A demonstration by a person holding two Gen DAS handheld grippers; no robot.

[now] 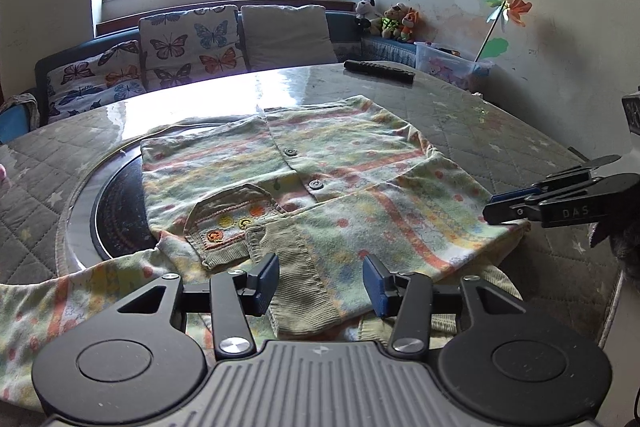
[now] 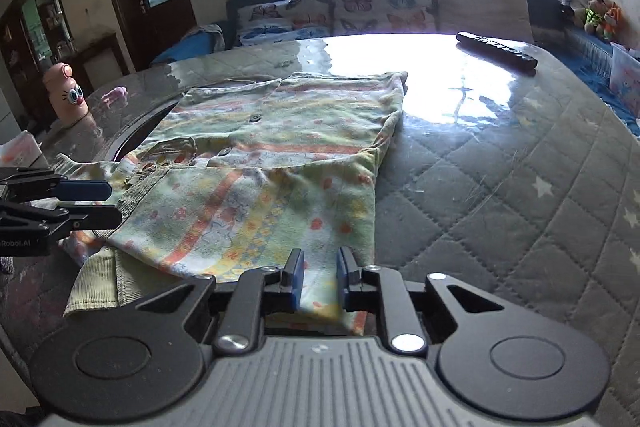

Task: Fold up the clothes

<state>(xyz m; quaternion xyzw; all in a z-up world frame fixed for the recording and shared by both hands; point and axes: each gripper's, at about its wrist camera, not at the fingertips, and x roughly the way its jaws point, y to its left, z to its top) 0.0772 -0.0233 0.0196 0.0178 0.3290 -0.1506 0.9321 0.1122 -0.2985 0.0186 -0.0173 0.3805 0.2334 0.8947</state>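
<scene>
Pastel striped cardigan point(image 1: 304, 171) lies spread on the quilted surface point(image 1: 520, 131), one sleeve folded across its front. Left gripper point(image 1: 320, 283) has its fingers wide apart above the ribbed cuff point(image 1: 296, 279), holding nothing. Right gripper point(image 2: 319, 279) fingers stand partly open over the sleeve's edge, empty.
</scene>
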